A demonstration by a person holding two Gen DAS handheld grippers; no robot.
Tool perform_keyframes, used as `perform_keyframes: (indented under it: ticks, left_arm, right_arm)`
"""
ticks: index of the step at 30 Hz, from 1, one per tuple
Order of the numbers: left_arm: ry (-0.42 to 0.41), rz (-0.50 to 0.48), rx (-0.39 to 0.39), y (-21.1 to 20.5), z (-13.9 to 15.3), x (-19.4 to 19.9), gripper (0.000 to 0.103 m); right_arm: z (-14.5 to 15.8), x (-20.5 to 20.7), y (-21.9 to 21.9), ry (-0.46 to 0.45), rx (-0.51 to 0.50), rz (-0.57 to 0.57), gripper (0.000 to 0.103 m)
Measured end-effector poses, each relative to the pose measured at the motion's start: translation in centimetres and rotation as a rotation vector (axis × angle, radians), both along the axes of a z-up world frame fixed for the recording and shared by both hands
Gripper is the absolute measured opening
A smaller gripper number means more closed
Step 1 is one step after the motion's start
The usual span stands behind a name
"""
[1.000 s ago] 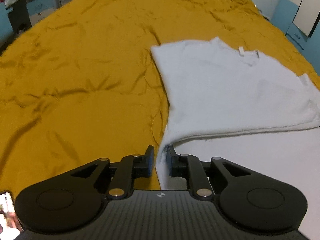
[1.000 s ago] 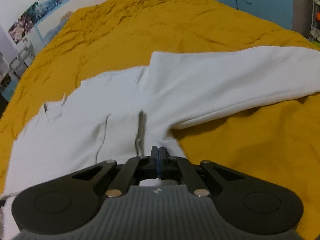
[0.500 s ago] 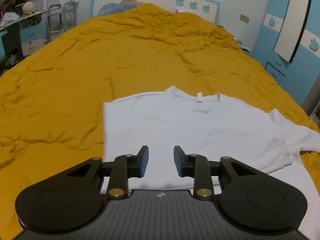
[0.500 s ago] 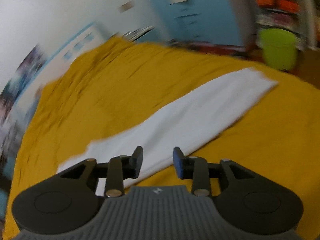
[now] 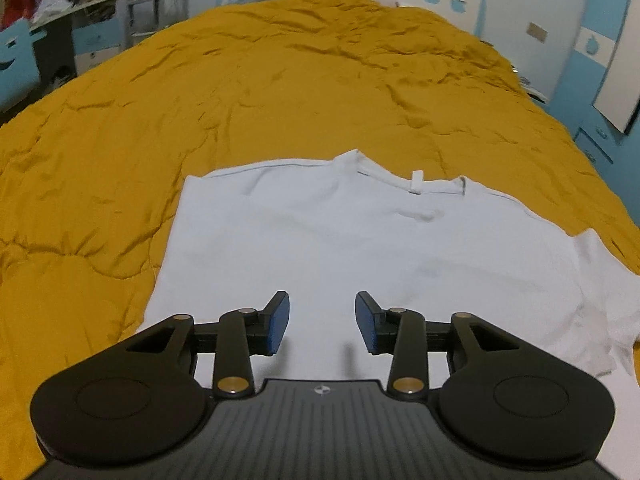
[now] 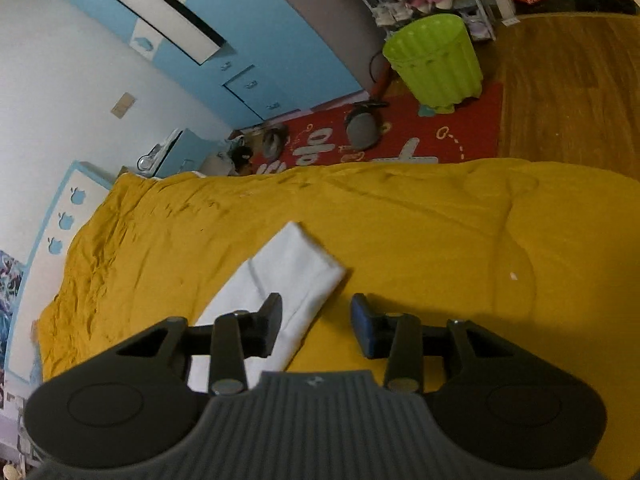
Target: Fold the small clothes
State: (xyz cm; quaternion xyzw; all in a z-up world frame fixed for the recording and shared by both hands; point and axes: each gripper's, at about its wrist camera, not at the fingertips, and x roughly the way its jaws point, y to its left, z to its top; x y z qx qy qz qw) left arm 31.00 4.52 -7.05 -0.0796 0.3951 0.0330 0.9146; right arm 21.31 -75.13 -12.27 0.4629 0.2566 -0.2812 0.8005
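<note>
A white long-sleeved shirt [image 5: 340, 240] lies flat on the mustard-yellow bedspread [image 5: 200, 80], collar and label toward the far end. Its left side shows a straight folded edge. My left gripper [image 5: 322, 322] is open and empty, just above the shirt's lower middle. In the right wrist view one white sleeve [image 6: 288, 280] stretches out over the bedspread [image 6: 440, 240]. My right gripper [image 6: 316, 326] is open and empty, above the sleeve's near part, with the left finger over the cloth and the right finger over bare bedspread.
A lime-green bin [image 6: 434, 58] stands on a red rug [image 6: 400, 140] beyond the bed's edge, with slippers beside it. Blue wardrobes [image 6: 240, 40] line the wall. A desk and shelves [image 5: 60, 20] stand at the far left of the bed.
Both grippers let go of the shirt and opened. The left one rose and now looks over the shirt's body. The right one swung away toward the outstretched sleeve.
</note>
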Motion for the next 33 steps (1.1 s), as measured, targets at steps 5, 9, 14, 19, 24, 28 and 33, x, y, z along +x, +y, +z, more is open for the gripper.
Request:
perform_keyframes:
  ticks: [5, 9, 14, 19, 24, 28, 33]
  left_arm:
    - [0.009, 0.036, -0.008, 0.2, 0.0, 0.2, 0.046]
    - [-0.006, 0.058, 0.003, 0.9, 0.4, -0.2, 0.046]
    - [-0.039, 0.064, -0.018, 2.3, 1.4, -1.2, 0.046]
    - [-0.080, 0.062, -0.051, 4.1, 2.3, -2.5, 0.045]
    - [-0.126, 0.100, -0.096, 7.1, 3.4, -4.0, 0.043]
    - [-0.160, 0.125, -0.132, 9.6, 4.3, -4.8, 0.041]
    - [-0.214, 0.142, -0.130, 11.9, 5.2, -5.6, 0.041]
  right_arm:
    - [-1.1, 1.6, -1.4, -0.010, 0.003, -0.020, 0.006]
    - [1.6, 2.8, 0.2, -0.001, -0.138, 0.034, 0.001]
    - [8.7, 4.9, 5.4, -0.083, -0.243, 0.156, 0.001]
    - [18.2, 7.8, 15.3, -0.217, -0.379, 0.346, 0.001]
    - [26.5, 10.5, 27.3, -0.371, -0.453, 0.529, 0.001]
    - [30.6, 12.0, 37.7, -0.468, -0.479, 0.669, 0.001]
    - [30.2, 13.9, 49.2, -0.496, -0.420, 0.796, 0.001]
